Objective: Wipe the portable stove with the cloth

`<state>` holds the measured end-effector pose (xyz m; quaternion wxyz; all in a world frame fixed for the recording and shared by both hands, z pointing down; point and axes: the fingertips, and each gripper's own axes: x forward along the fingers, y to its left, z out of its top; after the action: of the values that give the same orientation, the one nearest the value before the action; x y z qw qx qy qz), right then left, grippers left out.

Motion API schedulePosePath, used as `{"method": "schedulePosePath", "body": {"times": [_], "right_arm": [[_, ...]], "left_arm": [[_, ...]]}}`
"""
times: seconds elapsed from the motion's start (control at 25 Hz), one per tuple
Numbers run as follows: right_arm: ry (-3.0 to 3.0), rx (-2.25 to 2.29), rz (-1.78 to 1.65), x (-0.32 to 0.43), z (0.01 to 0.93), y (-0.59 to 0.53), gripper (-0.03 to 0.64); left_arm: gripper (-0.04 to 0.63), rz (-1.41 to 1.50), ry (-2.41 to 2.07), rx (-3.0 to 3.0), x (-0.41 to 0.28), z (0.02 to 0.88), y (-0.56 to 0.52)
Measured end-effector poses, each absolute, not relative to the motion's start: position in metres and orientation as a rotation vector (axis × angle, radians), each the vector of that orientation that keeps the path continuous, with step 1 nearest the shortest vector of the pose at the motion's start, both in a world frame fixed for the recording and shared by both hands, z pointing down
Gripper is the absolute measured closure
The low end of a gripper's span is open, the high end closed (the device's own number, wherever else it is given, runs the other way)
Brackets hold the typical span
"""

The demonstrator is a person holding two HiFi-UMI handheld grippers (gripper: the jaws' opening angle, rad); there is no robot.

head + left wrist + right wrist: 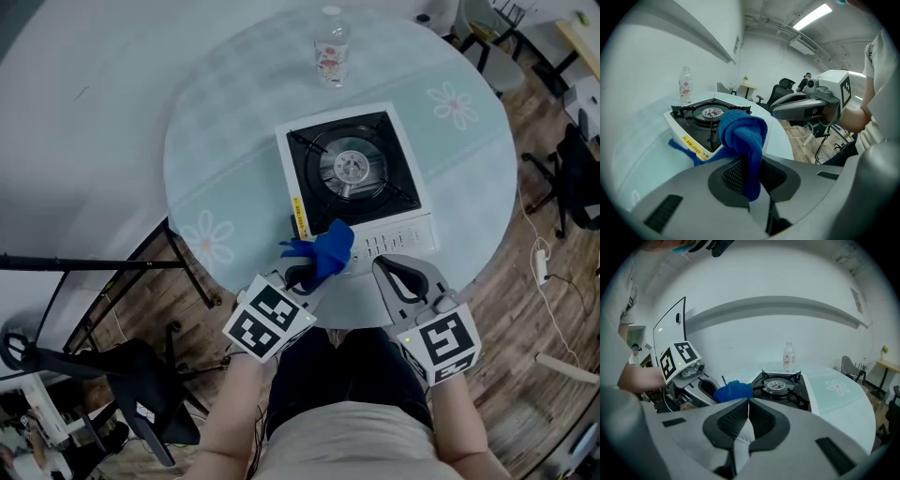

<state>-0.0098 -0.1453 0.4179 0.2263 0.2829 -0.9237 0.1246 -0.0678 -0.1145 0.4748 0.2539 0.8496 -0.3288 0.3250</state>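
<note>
The portable stove (352,169) sits about mid-table, a little right of centre, with its knob side towards the person. The blue cloth (323,248) is bunched at the stove's near-left corner, and a loose tail trails down past the yellow label onto the table (234,141). The left gripper (302,275) has its jaws clamped on a fold of the cloth, with the bulk of it puffed out beyond the tips. The right gripper (398,274) is just right of it at the stove's near edge, jaws pressed together with nothing between them. By the look of it the cloth is taken up and brought to the stove, so wiping is about to start or has barely begun; whether the bunch already presses on the casing I cannot tell. The next move likely calls for lowering the wad flat onto the white surround and sweeping along it, minding the black pan supports, where loose folds could snag. The empty gripper might steady the body. By count: one stove, one cloth, two grippers, one table, and one clear bottle (332,47) upright at the far edge, well apart from the stove.
</note>
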Motion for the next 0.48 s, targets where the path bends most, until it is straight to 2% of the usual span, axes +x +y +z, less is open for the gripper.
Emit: {"method": "schedulePosePath", "body": {"times": [0.48], "right_arm": [[-2.5,0.903,0.395,0.024,0.423,-0.156,0.594]], "left_arm": [[0.535,0.984,-0.778,2.34,-0.049,0.475,-0.126]]}}
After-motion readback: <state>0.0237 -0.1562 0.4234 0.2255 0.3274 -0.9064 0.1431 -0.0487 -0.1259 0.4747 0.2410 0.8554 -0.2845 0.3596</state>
